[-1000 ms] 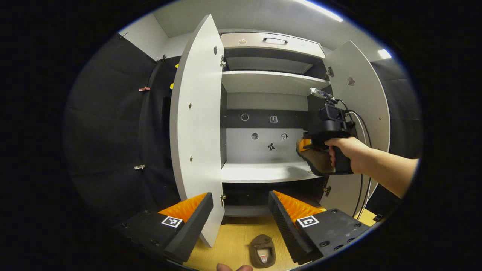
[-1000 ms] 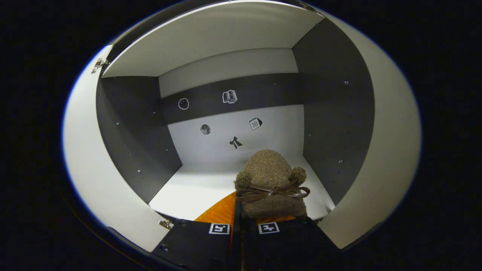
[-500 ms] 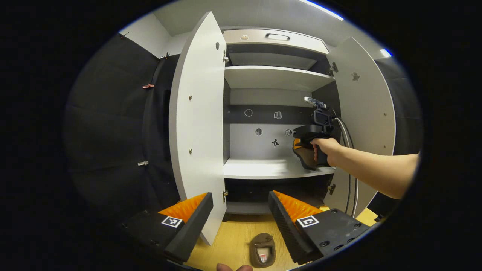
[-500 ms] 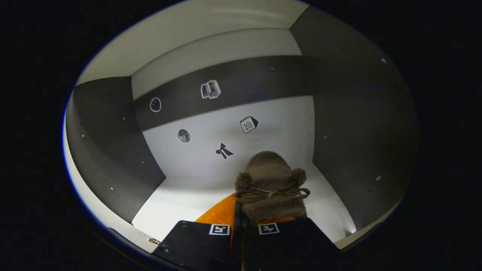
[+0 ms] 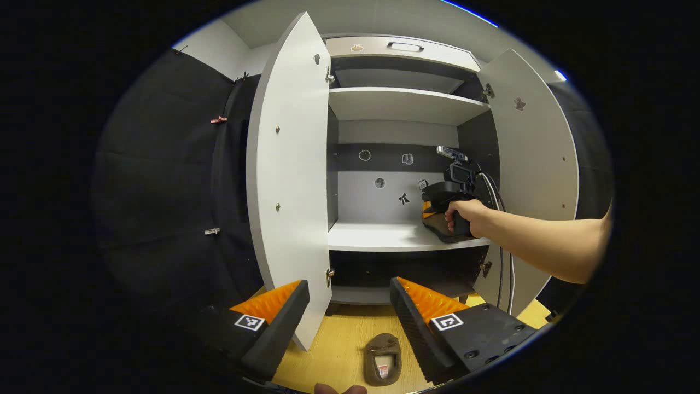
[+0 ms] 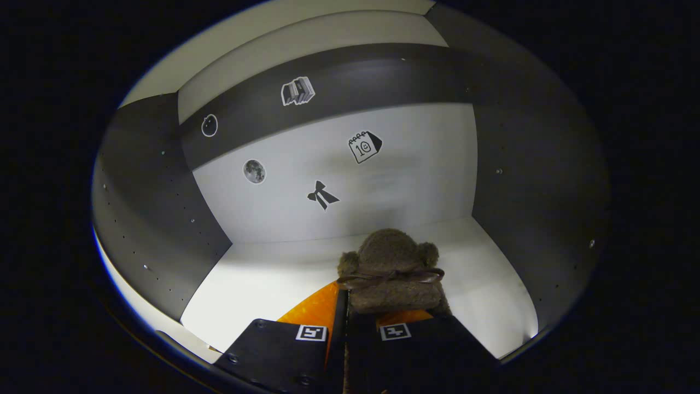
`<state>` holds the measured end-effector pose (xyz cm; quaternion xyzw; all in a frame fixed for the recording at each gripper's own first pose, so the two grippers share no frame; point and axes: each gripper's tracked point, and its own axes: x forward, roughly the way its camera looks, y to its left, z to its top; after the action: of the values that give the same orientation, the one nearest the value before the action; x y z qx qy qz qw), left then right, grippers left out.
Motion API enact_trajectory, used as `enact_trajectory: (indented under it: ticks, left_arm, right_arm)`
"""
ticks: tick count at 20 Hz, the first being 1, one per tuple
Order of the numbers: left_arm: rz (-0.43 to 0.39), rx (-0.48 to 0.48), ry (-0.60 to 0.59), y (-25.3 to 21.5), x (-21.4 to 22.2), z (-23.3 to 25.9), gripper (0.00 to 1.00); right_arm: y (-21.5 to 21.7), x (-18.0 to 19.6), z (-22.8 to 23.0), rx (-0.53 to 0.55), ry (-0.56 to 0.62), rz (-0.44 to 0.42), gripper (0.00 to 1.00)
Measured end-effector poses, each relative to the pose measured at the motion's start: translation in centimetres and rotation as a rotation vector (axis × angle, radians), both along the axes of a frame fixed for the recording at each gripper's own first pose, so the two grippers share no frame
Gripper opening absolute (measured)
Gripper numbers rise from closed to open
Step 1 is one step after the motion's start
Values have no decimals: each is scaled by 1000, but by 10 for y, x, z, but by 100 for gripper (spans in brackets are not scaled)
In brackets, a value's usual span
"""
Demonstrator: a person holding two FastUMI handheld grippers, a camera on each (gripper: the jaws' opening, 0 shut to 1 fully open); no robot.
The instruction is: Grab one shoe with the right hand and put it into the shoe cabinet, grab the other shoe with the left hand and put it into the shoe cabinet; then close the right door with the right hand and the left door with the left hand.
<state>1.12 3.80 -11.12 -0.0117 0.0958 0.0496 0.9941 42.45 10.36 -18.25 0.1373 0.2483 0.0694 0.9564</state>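
Note:
A fuzzy brown shoe (image 6: 391, 273) with a bow is held in my right gripper (image 6: 350, 317), which is shut on its heel, low over the white shelf (image 6: 273, 279) inside the cabinet. In the left gripper view that shoe (image 5: 437, 225) and the right gripper (image 5: 454, 202), held by a hand, sit at the right end of the middle shelf (image 5: 377, 236). The other brown shoe (image 5: 383, 358) lies on the wooden floor between the fingers of my open left gripper (image 5: 350, 317), well below them. Both white doors, left (image 5: 287, 175) and right (image 5: 533, 164), stand open.
The cabinet has an upper shelf (image 5: 399, 101), a drawer with a handle (image 5: 404, 46) on top and a dark lower bay (image 5: 404, 273). Stickers (image 6: 322, 194) dot the back wall. A cable (image 5: 500, 268) hangs from the right gripper. Black cloth (image 5: 164, 191) hangs left of the cabinet.
The right gripper has pushed the shoe deeper into the cabinet and lowered it towards the shelf. My left gripper has drawn back slightly, staying open.

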Motion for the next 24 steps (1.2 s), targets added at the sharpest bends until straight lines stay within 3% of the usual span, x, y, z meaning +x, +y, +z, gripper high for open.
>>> enact_trajectory:
  ticks: [2,5,6,7,9,16,24]
  left_arm:
    - [-2,-7,-2,-1,0,1,95]
    - [-13,-6,-8,-5,1,2,95]
    - [-18,-5,-8,-7,2,2,95]
    - [-24,-4,-8,-9,1,2,95]
    - [-30,-3,-13,-11,0,3,95]
    - [-49,6,-2,-16,-5,-6,95]
    - [-76,-2,80,-18,-3,-61,95]
  right_arm:
    - [2,-4,3,22,13,2,34]
    - [11,-19,10,56,36,39,60]
    - [14,-24,12,62,41,54,63]
    - [14,-29,14,62,45,63,84]
    - [11,-39,20,51,39,66,96]
    - [1,-74,49,88,6,73,99]
    - [-15,-143,121,-14,-279,69,98]
